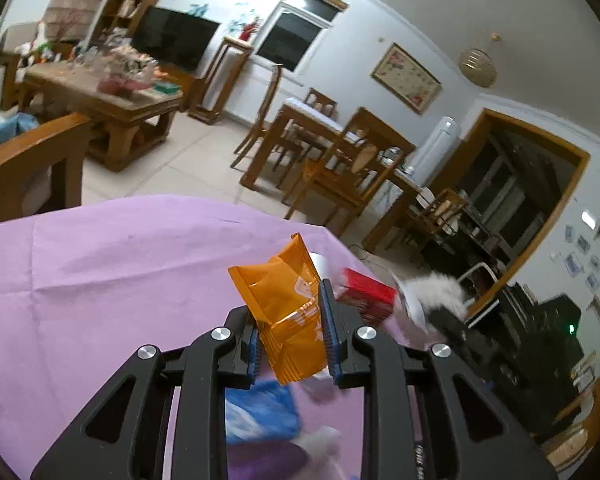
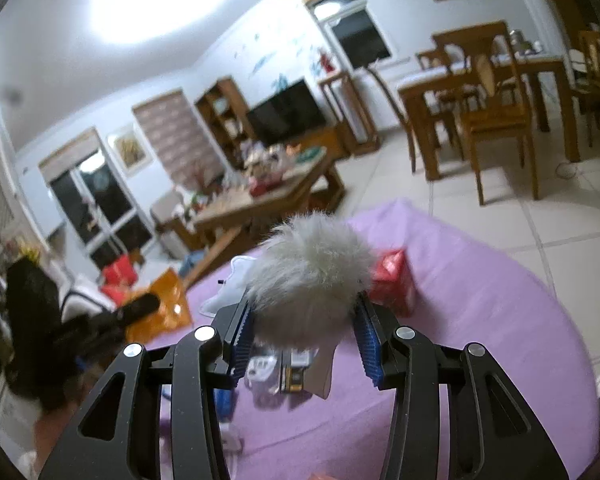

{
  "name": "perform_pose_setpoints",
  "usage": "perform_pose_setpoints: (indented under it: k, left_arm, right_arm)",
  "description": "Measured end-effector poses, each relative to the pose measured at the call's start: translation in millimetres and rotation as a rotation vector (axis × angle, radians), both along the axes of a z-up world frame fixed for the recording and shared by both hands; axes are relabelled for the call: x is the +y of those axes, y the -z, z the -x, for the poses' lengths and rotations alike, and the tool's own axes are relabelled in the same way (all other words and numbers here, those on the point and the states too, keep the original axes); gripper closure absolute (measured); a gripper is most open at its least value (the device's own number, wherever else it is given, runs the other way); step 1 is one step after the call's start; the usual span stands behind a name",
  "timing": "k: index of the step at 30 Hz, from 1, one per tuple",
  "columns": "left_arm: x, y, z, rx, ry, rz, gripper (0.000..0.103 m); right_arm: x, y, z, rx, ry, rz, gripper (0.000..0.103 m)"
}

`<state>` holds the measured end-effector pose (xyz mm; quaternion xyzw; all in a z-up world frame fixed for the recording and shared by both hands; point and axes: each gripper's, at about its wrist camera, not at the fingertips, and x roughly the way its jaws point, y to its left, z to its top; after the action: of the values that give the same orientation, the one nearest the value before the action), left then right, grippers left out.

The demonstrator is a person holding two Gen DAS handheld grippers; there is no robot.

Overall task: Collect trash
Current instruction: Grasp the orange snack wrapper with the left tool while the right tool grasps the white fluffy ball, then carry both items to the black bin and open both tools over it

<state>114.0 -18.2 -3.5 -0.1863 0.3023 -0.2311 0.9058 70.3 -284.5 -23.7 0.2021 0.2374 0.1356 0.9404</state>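
On the worktop [image 1: 100, 264] with the purple cloth lies the trash. The left tongs [image 1: 294, 344] are clamped on an orange wrapper [image 1: 288, 312], lifted above the cloth. The right tongs [image 2: 304, 340] squeeze a grey fluffy ball [image 2: 308, 276]. A red box [image 1: 366, 292] sits close behind both, beside the wrapper and just past the ball. Under the left tongs lies a blue packet [image 1: 260, 412]. A white crumpled paper [image 2: 230, 288] and small flat packs [image 2: 292, 372] lie near the right tongs.
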Motion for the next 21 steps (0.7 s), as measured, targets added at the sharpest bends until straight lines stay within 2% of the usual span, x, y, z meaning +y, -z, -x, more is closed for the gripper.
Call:
perform_pose_setpoints:
  k: [5,12,17,21]
  left_arm:
    - [-32,-19,26,-0.051,0.061,-0.025,0.078]
    - [-81,-36,55,-0.116,0.171,-0.045,0.078]
    - [-129,-38,69,-0.127,0.271,-0.034,0.078]
    - [-173,-33,78,-0.118,0.358,-0.023,0.078]
  right_arm:
    - [-23,-17,27,-0.064,0.042,-0.041,0.059]
    - [-64,-43,99,-0.104,0.065,0.012,0.059]
    - [-123,-56,156,-0.087,0.155,0.031,0.058]
    - [-171,-58,199,-0.068,0.269,0.057,0.058]
